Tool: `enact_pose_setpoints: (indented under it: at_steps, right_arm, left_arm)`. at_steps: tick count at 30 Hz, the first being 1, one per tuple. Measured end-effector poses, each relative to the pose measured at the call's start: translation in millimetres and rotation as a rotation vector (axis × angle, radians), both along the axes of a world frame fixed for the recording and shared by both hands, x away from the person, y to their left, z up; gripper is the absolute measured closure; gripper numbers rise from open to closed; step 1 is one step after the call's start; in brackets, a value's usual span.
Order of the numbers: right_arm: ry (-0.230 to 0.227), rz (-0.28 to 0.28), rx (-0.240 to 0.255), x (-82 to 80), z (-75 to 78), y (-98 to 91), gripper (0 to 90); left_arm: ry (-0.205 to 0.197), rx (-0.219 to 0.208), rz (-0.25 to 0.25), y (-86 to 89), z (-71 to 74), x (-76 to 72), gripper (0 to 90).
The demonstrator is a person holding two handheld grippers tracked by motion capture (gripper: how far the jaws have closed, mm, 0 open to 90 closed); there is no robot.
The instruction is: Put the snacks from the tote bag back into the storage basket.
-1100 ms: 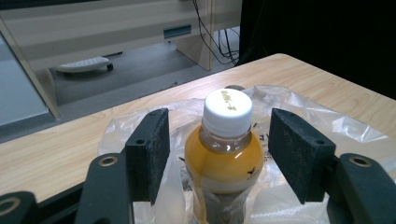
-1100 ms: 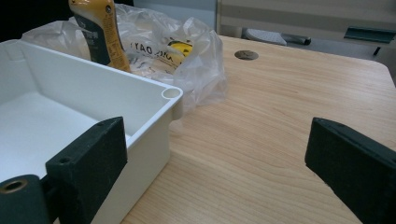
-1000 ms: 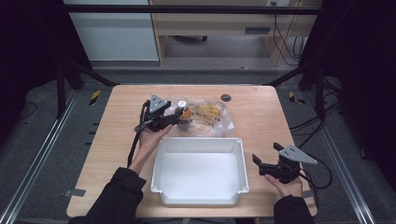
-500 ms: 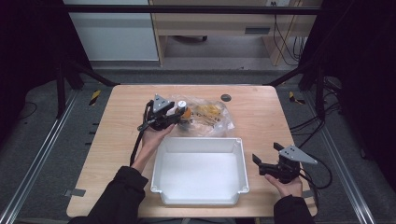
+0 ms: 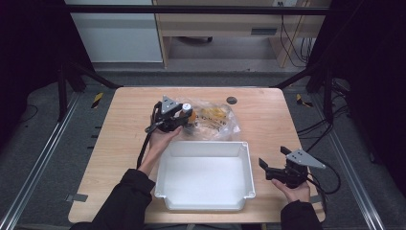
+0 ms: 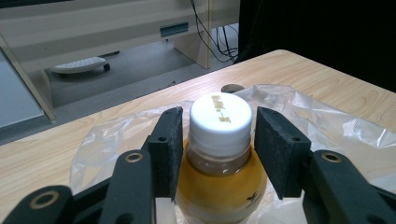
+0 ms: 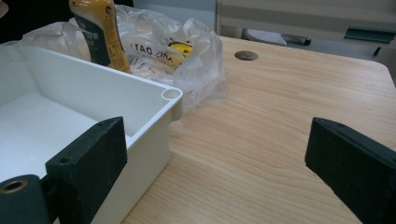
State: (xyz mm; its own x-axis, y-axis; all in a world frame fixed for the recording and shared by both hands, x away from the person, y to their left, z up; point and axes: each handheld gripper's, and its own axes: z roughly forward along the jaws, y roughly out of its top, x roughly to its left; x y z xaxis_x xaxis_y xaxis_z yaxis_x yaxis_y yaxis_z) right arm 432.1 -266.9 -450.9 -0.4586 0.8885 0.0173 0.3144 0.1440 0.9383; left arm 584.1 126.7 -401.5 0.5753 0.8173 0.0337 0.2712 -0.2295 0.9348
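One round-shouldered plastic bottle (image 6: 219, 168) of amber liquid with a smooth white cap stands in one crinkled clear bag (image 5: 215, 120) on the wood-grain table (image 5: 115, 143), behind one glossy white rectangular tub (image 5: 206, 177), between the just-closing, not visibly pressing left gripper (image 6: 218, 135) pads, while the right gripper (image 5: 270, 166) gapes wide, empty.

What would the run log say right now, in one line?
left gripper: closing round bottle neck, small gaps | right gripper: open beside tray | bag: behind tray
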Motion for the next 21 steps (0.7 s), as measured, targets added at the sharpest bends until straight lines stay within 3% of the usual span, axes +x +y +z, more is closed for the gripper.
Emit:
enact_pose_setpoints:
  at_steps: [8,21]
  right_arm:
    - [0.000,-0.001,0.002,0.0,0.1,0.0,5.9]
    - [0.004,-0.002,0.000,0.0,-0.1,0.2,5.9]
  left_arm:
    - [0.017,-0.010,0.006,-1.3,-2.2,3.3,56.0]
    - [0.005,-0.012,0.009,-3.6,-3.5,5.1,58.1]
